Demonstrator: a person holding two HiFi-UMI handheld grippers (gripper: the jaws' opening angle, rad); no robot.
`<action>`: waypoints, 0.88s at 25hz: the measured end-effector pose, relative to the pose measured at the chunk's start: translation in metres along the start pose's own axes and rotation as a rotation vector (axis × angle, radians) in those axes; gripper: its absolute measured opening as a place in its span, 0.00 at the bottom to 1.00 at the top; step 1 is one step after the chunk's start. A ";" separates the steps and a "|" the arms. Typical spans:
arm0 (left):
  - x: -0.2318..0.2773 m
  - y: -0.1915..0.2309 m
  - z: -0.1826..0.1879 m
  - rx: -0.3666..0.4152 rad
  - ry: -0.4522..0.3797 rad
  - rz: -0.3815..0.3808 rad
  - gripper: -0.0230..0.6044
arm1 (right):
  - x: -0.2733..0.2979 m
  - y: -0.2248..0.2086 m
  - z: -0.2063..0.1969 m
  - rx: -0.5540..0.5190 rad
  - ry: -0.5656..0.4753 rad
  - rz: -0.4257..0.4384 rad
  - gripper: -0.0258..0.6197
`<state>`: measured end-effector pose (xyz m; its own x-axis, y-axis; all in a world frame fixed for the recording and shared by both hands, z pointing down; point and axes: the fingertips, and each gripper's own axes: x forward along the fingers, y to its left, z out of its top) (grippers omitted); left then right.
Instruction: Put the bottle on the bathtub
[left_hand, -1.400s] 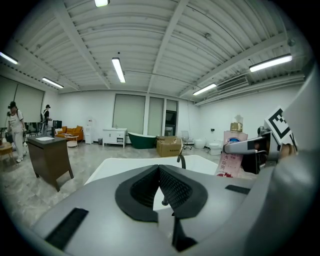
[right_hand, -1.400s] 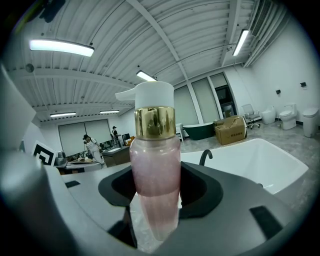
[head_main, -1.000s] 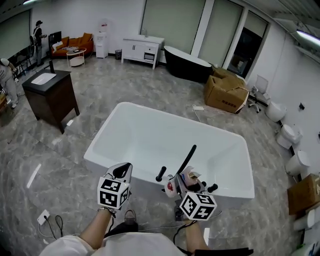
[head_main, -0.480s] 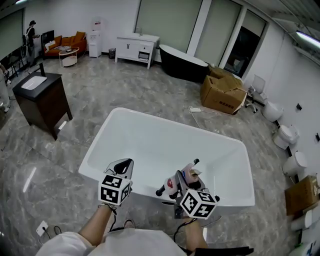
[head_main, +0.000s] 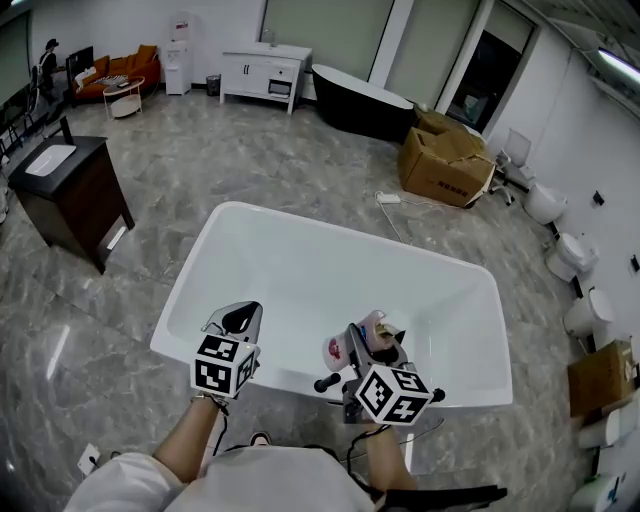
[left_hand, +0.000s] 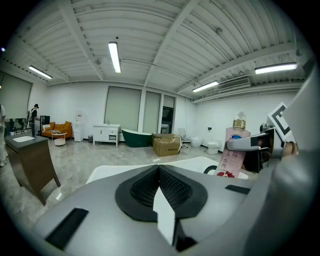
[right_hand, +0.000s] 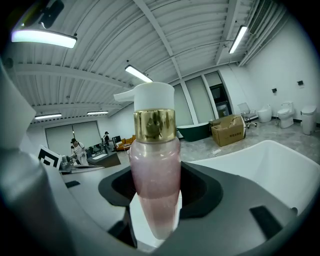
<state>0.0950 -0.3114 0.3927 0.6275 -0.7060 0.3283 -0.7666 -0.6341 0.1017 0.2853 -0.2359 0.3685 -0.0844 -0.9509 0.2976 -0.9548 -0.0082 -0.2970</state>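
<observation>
A pink pump bottle (right_hand: 155, 165) with a gold collar and white pump head stands upright between the jaws of my right gripper (right_hand: 155, 205), which is shut on it. In the head view the right gripper (head_main: 365, 348) holds the bottle (head_main: 372, 328) above the near rim of the white bathtub (head_main: 500, 345). My left gripper (head_main: 238, 322) hovers over the same rim further left, with its jaws shut and nothing in them. The left gripper view shows its pads meeting at the tip of the left gripper (left_hand: 159, 172), the bottle (left_hand: 231, 157) off to the right, and the bathtub (left_hand: 115, 171) ahead.
A dark vanity cabinet (head_main: 60, 190) stands left of the tub. Cardboard boxes (head_main: 450, 165) and a black bathtub (head_main: 360, 100) lie beyond it, and toilets (head_main: 580, 315) line the right wall. A white cabinet (head_main: 262, 75) and a person (head_main: 48, 60) are far back.
The view and both grippers have moved forward toward the tub. The grippers now hang over its near rim, and the bottle stays in the right gripper.
</observation>
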 end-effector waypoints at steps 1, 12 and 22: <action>0.001 0.001 -0.001 -0.005 0.004 0.002 0.06 | 0.003 0.001 -0.001 -0.001 0.004 0.004 0.41; -0.004 0.009 -0.003 -0.049 0.027 0.116 0.06 | 0.034 0.003 0.007 -0.048 0.077 0.128 0.41; -0.020 0.006 -0.030 -0.112 0.063 0.202 0.06 | 0.034 0.005 -0.004 -0.052 0.125 0.193 0.41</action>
<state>0.0733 -0.2915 0.4147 0.4533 -0.7917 0.4096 -0.8880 -0.4408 0.1308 0.2768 -0.2673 0.3811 -0.2989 -0.8874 0.3509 -0.9306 0.1896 -0.3131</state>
